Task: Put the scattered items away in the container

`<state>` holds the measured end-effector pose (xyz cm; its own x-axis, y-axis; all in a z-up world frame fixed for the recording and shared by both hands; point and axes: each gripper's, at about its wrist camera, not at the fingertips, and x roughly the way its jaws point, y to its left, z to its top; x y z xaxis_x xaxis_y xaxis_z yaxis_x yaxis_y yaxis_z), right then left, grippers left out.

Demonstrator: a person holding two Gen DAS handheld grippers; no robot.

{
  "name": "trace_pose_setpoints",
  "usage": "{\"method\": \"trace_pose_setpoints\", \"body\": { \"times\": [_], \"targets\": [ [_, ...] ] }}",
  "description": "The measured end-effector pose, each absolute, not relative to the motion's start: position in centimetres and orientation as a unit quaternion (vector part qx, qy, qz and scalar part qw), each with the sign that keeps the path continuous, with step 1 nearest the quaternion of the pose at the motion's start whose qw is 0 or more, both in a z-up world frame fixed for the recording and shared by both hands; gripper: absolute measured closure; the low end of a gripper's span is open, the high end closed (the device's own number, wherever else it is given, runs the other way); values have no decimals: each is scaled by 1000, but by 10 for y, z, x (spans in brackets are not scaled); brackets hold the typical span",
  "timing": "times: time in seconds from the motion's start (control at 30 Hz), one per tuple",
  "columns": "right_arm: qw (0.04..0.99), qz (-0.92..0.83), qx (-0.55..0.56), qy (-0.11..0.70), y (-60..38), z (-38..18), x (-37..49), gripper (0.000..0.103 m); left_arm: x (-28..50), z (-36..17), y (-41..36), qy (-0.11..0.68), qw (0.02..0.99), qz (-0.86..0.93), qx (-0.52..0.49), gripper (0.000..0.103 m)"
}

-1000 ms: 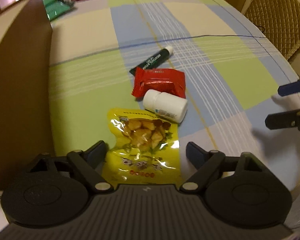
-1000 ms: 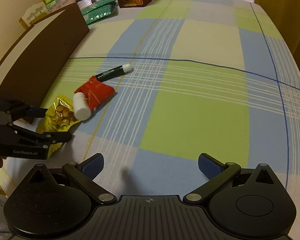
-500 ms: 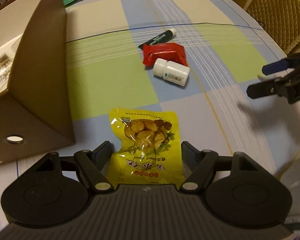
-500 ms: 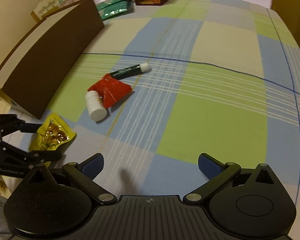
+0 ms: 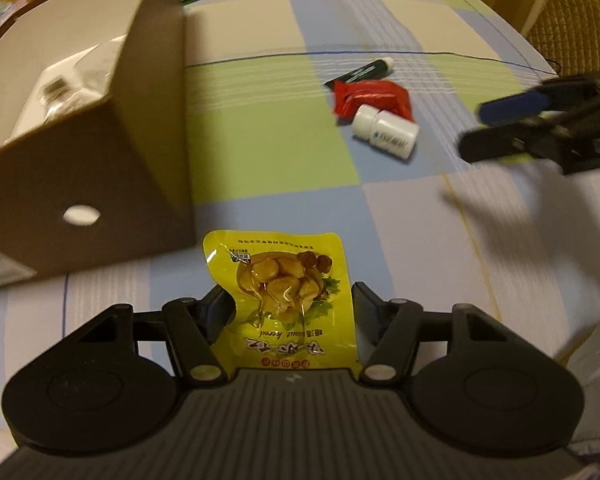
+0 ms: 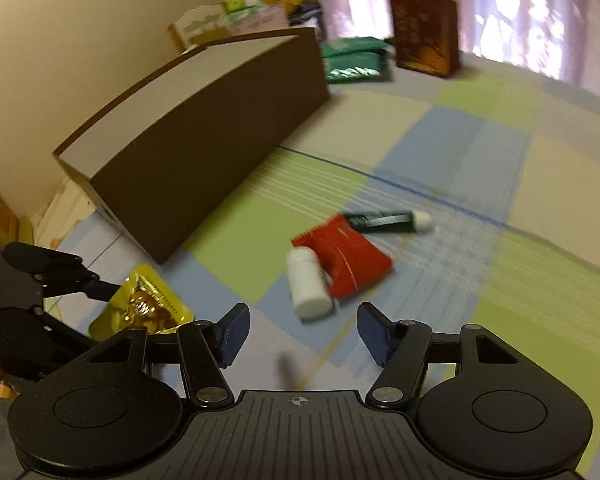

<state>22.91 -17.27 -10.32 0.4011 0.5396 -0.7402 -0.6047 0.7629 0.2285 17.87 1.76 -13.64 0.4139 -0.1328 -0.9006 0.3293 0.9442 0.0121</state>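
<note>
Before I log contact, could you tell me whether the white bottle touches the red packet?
Touching: in the left wrist view the white bottle lies against the red packet, no gap between.

The cloth [image 5: 268,148] is checked in pale green, light blue, cream and lilac, with thin white stripes and a dark blue line across the upper frame. The pouch [image 5: 288,296] at lower centre is bright yellow with golden-brown nuts and red lettering. The box [image 5: 140,152] at left is brown. Right of centre lie a red packet [image 5: 376,96], a white bottle [image 5: 384,132] with a blue-printed label, and a dark green tube [image 5: 360,74] with a white cap. The right gripper [image 6: 300,334] has blue pads on black fingers.
</note>
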Motion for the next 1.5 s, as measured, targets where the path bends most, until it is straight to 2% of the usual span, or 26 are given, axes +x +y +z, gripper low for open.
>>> {"method": "trace_pose_setpoints", "body": {
  "times": [0.07, 0.17, 0.33, 0.37, 0.4, 0.67, 1.3, 1.33, 1.37, 1.4, 1.43, 1.47, 1.5],
  "targets": [
    [835, 353, -56, 418, -161, -102, 235, 36, 176, -136, 23, 524, 837, -129, 89, 43],
    [832, 360, -77, 415, -148, -104, 245, 50, 172, -135, 30, 525, 839, -116, 82, 43],
    [827, 363, -115, 414, -136, -114, 250, 53, 167, -133, 37, 524, 842, -102, 74, 43],
    [825, 364, -121, 415, -134, -117, 250, 68, 166, -134, 37, 524, 843, -100, 74, 43],
    [822, 366, -130, 417, -132, -119, 250, 74, 166, -134, 38, 522, 844, -98, 73, 43],
    [811, 362, -160, 431, -137, -120, 231, 76, 165, -134, 36, 523, 845, -93, 67, 43],
    [819, 290, -107, 484, -227, -113, 206, 75, 174, -138, 14, 517, 844, -117, 80, 42],
    [818, 290, -102, 485, -228, -113, 206, 65, 175, -138, 12, 516, 844, -122, 81, 42],
    [818, 291, -100, 486, -228, -113, 206, 35, 176, -139, 8, 515, 844, -127, 82, 41],
    [823, 287, -101, 480, -229, -113, 204, 20, 176, -139, 6, 514, 844, -130, 82, 37],
    [830, 285, -103, 468, -229, -111, 200, 15, 176, -140, 4, 514, 843, -133, 81, 33],
    [832, 291, -104, 461, -229, -110, 197, 15, 175, -141, 3, 517, 842, -135, 76, 24],
    [830, 293, -104, 463, -229, -110, 196, 15, 174, -142, 4, 518, 842, -134, 71, 24]
  ]
}}
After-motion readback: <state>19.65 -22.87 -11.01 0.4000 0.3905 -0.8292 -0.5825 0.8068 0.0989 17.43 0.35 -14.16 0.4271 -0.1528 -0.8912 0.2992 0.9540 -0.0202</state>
